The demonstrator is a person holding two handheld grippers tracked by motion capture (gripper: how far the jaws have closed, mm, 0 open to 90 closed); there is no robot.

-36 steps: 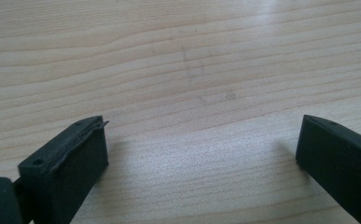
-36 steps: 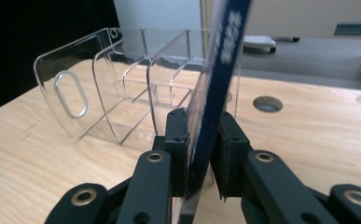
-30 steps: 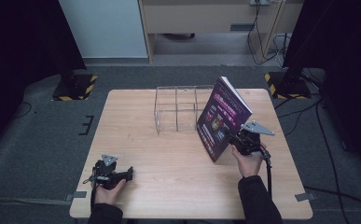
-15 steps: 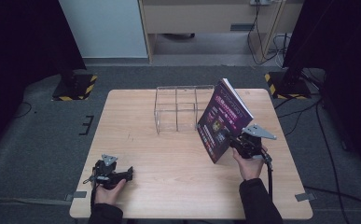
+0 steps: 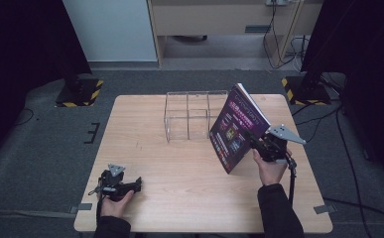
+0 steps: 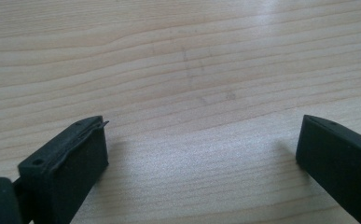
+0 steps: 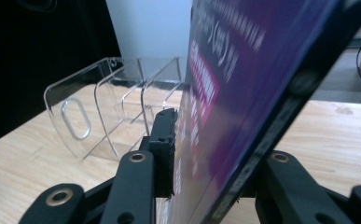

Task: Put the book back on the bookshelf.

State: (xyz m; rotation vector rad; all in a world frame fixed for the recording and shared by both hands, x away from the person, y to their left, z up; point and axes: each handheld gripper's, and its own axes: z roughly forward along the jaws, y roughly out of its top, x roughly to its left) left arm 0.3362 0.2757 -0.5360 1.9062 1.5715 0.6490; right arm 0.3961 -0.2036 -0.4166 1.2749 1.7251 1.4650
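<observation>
A light wooden table (image 5: 145,124) stands at the frame's centre on grey carpet (image 5: 40,144). At upper centre a pale panel (image 5: 112,29) meets a wooden cabinet (image 5: 219,17) with cables (image 5: 284,37) beside it. Yellow-black striped stand bases (image 5: 80,91) sit left and right, against dark curtains (image 5: 16,54).

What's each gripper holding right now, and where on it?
Right gripper clamps the purple book at its lower edge near the spine, fingers on both covers. Left gripper holds nothing; it's open over the table.

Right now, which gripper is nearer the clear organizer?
Right. The right gripper holds the book just beside the clear organizer; the left gripper rests at the table's near-left edge.
</observation>
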